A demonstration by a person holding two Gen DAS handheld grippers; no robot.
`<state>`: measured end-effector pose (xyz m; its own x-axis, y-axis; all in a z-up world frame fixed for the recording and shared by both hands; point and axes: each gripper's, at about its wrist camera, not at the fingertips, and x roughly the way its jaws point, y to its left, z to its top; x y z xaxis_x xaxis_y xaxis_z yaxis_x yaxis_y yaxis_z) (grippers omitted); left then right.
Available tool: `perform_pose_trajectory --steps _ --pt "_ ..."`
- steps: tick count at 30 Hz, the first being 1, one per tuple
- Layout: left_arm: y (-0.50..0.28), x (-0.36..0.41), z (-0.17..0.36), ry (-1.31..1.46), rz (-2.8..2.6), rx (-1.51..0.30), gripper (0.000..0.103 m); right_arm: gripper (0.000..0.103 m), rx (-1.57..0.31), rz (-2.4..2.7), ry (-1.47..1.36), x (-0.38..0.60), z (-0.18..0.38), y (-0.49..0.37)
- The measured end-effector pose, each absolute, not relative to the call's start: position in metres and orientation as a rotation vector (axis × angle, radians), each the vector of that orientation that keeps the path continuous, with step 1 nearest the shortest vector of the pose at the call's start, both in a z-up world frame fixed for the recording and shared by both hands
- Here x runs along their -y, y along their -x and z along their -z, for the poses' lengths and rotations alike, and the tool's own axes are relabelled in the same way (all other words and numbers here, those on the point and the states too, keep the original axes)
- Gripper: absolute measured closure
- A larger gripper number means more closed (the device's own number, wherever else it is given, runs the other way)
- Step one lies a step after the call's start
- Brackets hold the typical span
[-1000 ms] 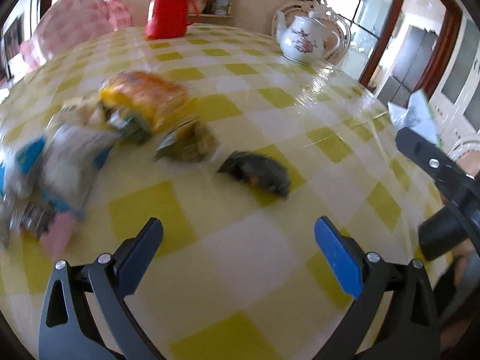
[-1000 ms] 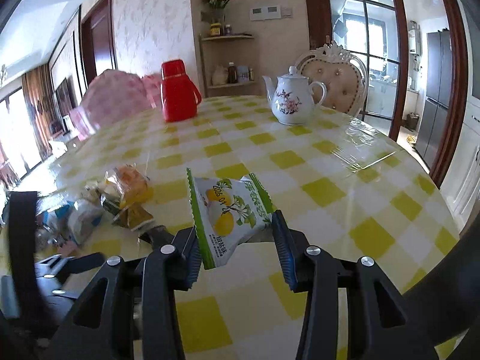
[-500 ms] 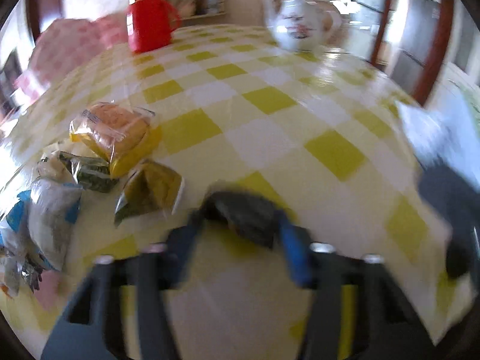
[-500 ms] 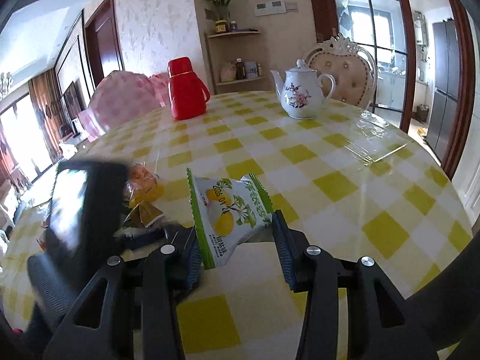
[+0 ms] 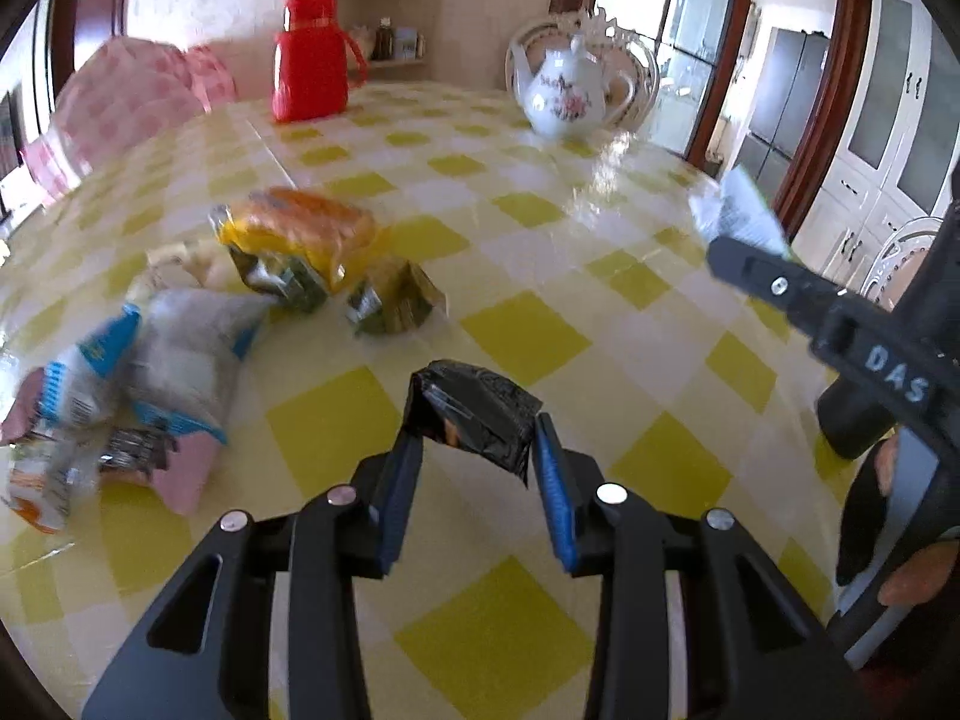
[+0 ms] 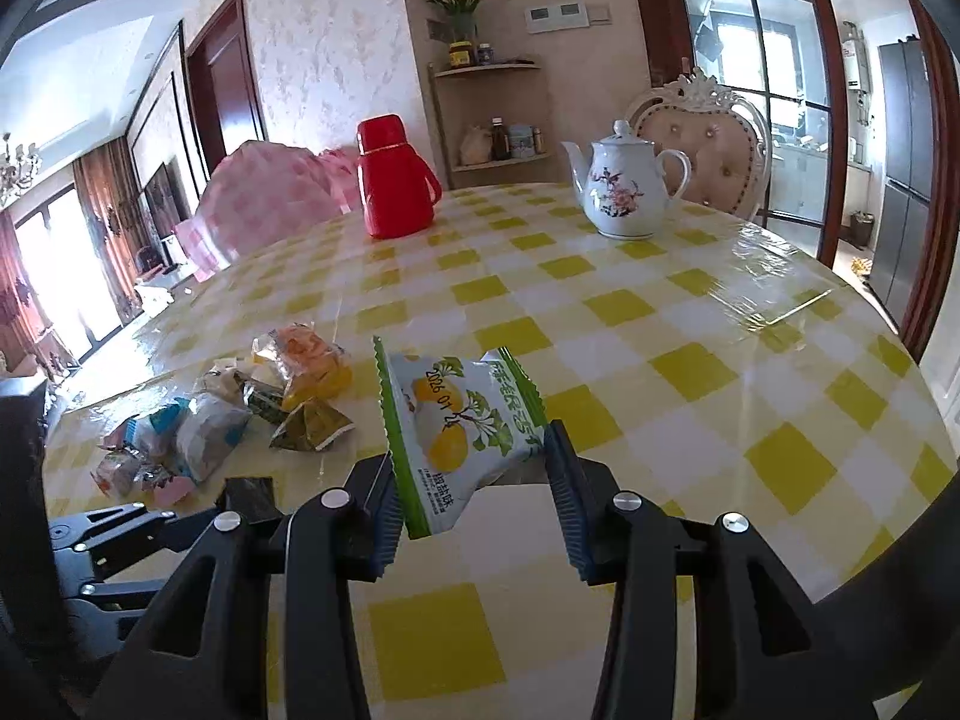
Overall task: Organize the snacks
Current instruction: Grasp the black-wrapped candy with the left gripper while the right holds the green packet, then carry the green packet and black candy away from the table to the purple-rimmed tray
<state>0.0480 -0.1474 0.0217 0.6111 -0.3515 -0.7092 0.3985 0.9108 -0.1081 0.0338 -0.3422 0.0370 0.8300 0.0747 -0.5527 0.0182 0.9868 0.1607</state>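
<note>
Gripping black snack packet [image 5: 477, 414], green-white snack packet [image 6: 465, 432] likewise

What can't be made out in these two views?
- Snack pile, left wrist view: motion blur, labels unreadable.
- Black packet in the left claw: print too dark to read.
- Green packet in the right claw: lower edge hidden behind a finger.
- Shelf jars, right wrist view: too small.
</note>
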Motion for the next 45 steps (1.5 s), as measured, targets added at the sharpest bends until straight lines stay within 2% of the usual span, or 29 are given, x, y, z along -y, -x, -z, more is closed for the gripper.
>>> perform_pose_trajectory --steps 10,25,45 --pt "-0.021 0.116 -0.031 0.027 0.404 -0.755 0.065 0.061 -0.595 -0.06 -0.157 0.322 -0.035 -0.016" --pt "0.035 0.078 -0.047 0.095 0.371 -0.674 0.065 0.061 -0.564 -0.111 -0.151 0.286 -0.039 0.065" --pt "0.121 0.017 -0.091 0.072 0.308 -0.54 0.065 0.061 -0.454 -0.248 -0.033 0.208 -0.087 0.138"
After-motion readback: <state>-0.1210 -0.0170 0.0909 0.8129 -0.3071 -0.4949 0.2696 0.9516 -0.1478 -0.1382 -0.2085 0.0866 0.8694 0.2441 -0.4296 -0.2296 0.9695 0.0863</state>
